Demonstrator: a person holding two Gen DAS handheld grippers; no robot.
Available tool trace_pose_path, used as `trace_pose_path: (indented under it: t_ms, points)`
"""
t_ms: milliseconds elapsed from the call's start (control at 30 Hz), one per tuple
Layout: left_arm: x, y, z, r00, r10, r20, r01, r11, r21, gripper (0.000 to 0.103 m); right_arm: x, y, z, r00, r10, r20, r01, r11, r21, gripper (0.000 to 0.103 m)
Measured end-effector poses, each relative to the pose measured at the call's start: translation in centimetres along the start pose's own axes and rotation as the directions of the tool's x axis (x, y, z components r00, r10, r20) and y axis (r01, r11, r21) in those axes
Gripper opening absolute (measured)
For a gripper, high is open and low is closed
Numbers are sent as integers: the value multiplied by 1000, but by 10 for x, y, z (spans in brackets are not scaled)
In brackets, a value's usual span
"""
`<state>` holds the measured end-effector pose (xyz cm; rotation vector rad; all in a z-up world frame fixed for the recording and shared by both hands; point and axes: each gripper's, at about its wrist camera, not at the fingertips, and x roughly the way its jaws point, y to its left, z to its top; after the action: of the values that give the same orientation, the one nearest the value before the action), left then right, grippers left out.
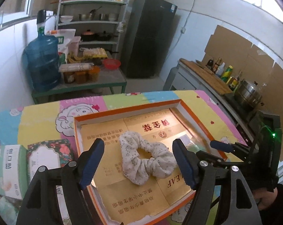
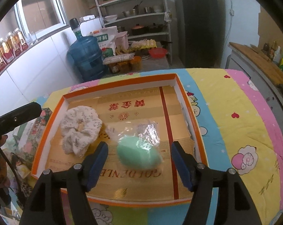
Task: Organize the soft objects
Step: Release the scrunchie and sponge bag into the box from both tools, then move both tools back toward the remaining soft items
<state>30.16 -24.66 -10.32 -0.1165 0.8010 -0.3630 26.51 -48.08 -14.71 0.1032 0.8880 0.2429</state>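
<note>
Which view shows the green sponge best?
The right wrist view: the sponge lies whole in its clear wrapper between the open right gripper fingers. In the left wrist view, only a pale green sliver shows behind a finger.

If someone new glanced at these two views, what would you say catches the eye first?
Probably the orange-rimmed tray on the bright cartoon tablecloth, with two soft things lying inside it. A white floral scrunchie sits toward the tray's left, and a mint-green sponge in a clear wrapper lies to its right. The left tongs frame the scrunchie and the right tongs frame the sponge, both open and holding nothing.
</note>
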Motion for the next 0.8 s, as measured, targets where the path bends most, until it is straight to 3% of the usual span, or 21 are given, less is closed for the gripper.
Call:
trace_pose_path:
  t_ms: [300, 500, 800]
  points:
    - [-50, 2, 0, 996, 26, 89, -29, 999, 25, 76, -35, 27, -3, 998, -37, 57, 37, 999, -2, 69]
    - [-90, 12, -5, 987, 7, 162, -14, 999, 43, 76, -61, 54, -8, 993, -64, 102, 64, 998, 4, 69]
    - [-137, 45, -23, 984, -2, 180, -9, 998, 63, 76, -93, 108, -25, 985, -90, 149, 92, 996, -4, 69]
